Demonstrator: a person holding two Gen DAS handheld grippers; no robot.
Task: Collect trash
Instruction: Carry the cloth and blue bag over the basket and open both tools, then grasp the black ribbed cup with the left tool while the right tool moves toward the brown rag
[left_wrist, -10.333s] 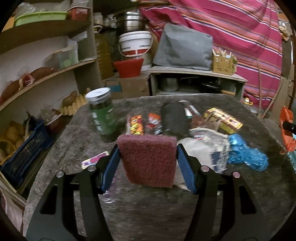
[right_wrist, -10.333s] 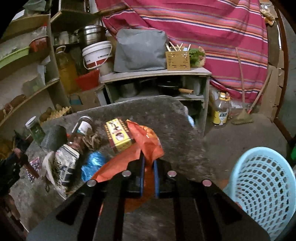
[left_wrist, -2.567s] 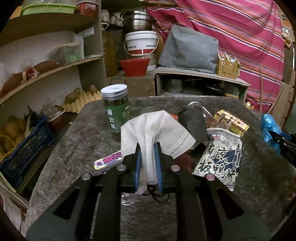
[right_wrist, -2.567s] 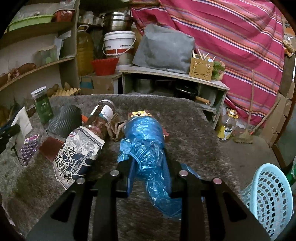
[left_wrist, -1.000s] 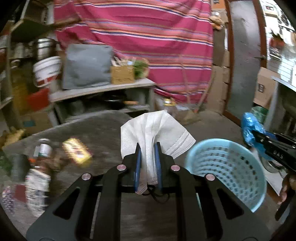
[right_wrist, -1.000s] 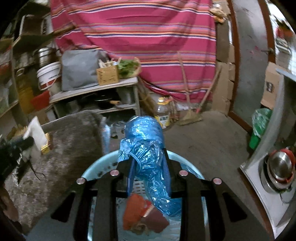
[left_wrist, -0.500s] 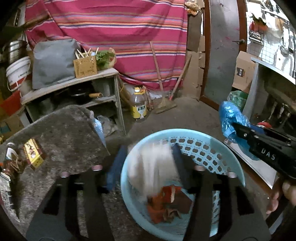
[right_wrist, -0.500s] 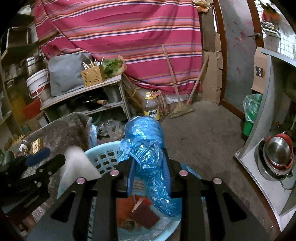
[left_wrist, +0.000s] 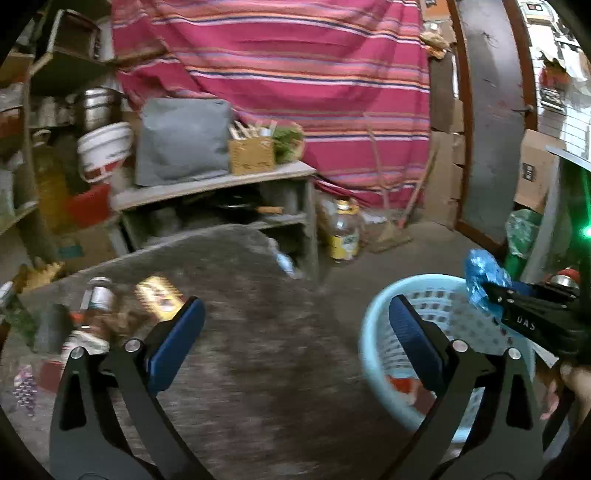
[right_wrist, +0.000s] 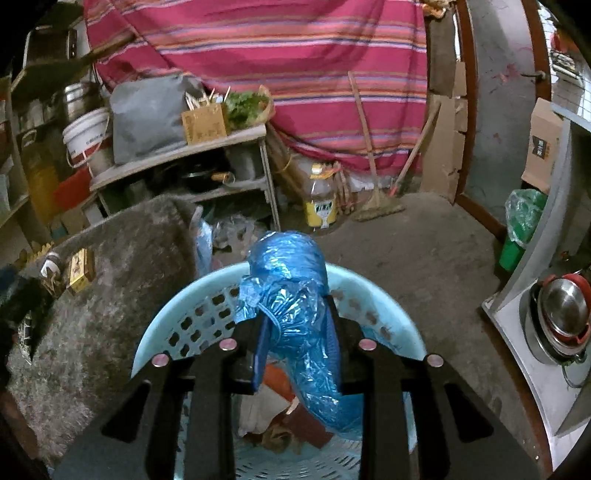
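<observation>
Left gripper stands spread as wide as it goes, its jaws having just been opening, and nothing lies between its blue pads; it points over the grey table, with the remaining trash at the far left: a bottle, a yellow box and a printed bag, all blurred. To the right of that gripper, just off the table's edge, sits the light blue basket, already holding a white mask and reddish scraps. Further right, the right gripper hangs directly above the basket's mouth, pointing down into it, with the crumpled blue plastic bag between its fingers; the jaws have just been opening a little, yet the bag is not falling and its sides seem to touch both pads, so I judge it as pinched, only loosely. The bag's long axis runs along the fingers, its tail drooping towards the scraps inside. The basket lies straight below, so a wider spread should drop it in. For the next pick, the left gripper is the nearer to the table items.
</observation>
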